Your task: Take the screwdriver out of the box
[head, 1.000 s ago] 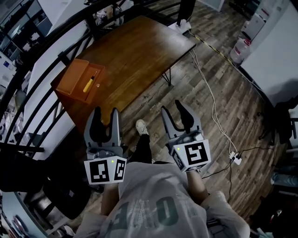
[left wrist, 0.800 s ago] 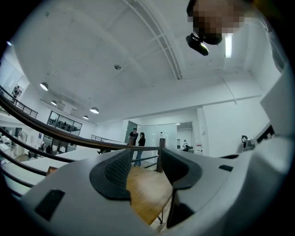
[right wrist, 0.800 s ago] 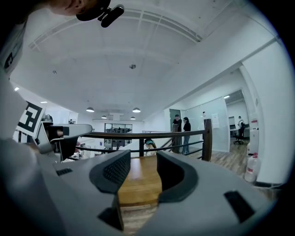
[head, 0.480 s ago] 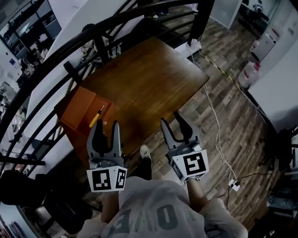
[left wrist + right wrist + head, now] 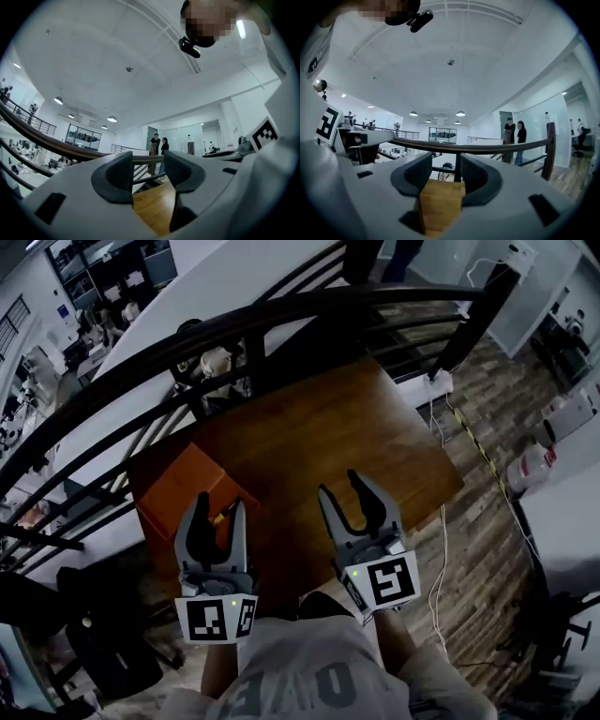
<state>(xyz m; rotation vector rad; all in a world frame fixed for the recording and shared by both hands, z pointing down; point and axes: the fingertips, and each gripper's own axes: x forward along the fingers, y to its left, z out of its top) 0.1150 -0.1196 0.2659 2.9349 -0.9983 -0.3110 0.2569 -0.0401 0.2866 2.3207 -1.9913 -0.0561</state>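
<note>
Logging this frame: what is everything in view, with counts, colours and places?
Table: one, brown wood, centre.
Box: one, orange, table's left corner.
Screwdriver: one, yellow handle, in the box, mostly hidden behind the left claw.
Railing: one, black, beyond the table.
Cable: one, white, floor right of the table.
Bystanders: two, dark clothes, far beyond the railing.
Left claw: one, grey, jaws apart, empty, near the box.
Right claw: one, grey, jaws opening, empty, over the table's near edge.
</note>
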